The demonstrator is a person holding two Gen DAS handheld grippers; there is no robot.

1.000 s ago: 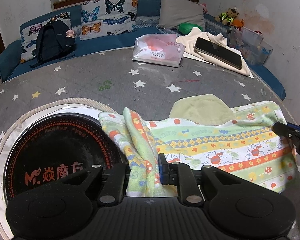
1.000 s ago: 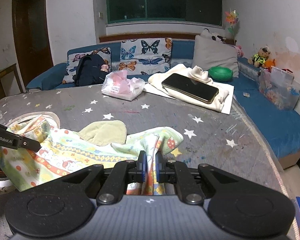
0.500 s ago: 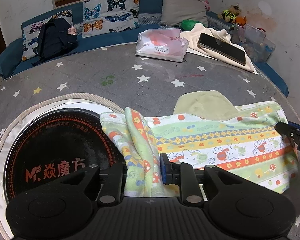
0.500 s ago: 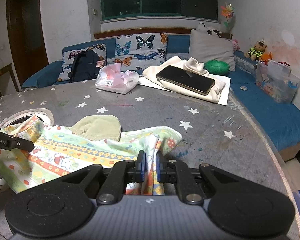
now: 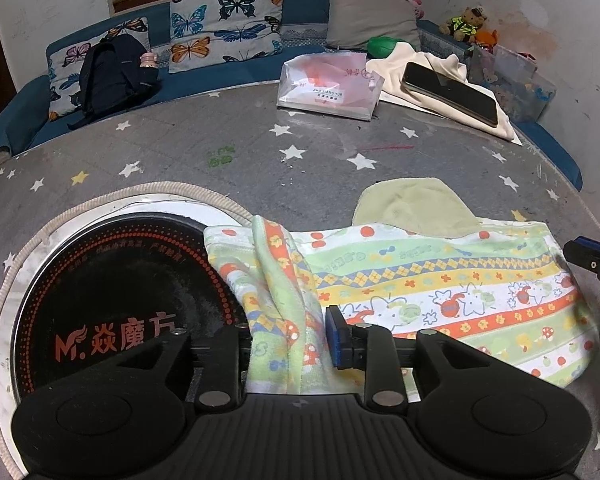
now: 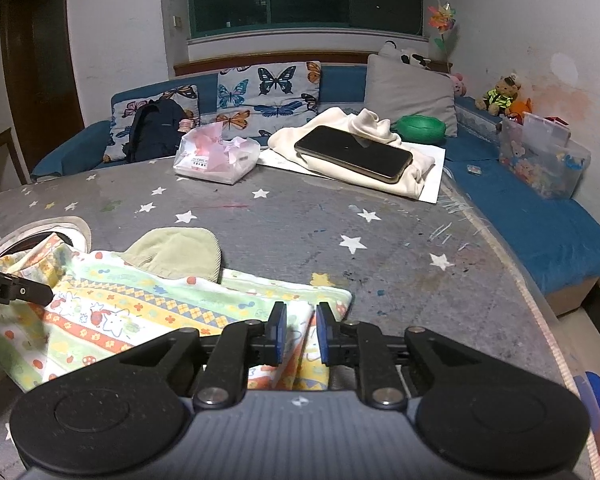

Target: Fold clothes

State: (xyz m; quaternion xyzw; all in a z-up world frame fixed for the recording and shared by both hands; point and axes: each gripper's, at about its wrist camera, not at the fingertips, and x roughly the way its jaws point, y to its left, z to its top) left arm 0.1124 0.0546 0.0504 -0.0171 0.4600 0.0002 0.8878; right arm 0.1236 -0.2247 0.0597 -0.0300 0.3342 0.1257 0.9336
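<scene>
A patterned children's garment [image 5: 440, 280] with green, yellow and orange stripes lies flat on the grey star-print table [image 5: 220, 128], its left end over the black cooker. A raised ridge of it stands between the fingers of my left gripper [image 5: 290, 340], whose jaws are opening; the blue right pad [image 5: 334, 336] is just off the cloth. In the right wrist view the garment [image 6: 160, 304] ends in a corner lying loose between the pads of my right gripper [image 6: 301, 332], whose jaws are also opening. A pale green cloth [image 5: 408, 208] peeks out behind it.
A round black induction cooker [image 5: 112, 300] is set into the table at the left. A tissue pack [image 5: 328, 88] and a phone [image 5: 448, 94] on a cream garment lie at the far side. The table edge [image 6: 540, 300] runs close on the right, with a blue sofa [image 6: 540, 220] beyond.
Both grippers' jaws have spread apart. The pinched fold at the right corner has dropped and now lies flat; the ridge at the left still stands between wider fingers.
</scene>
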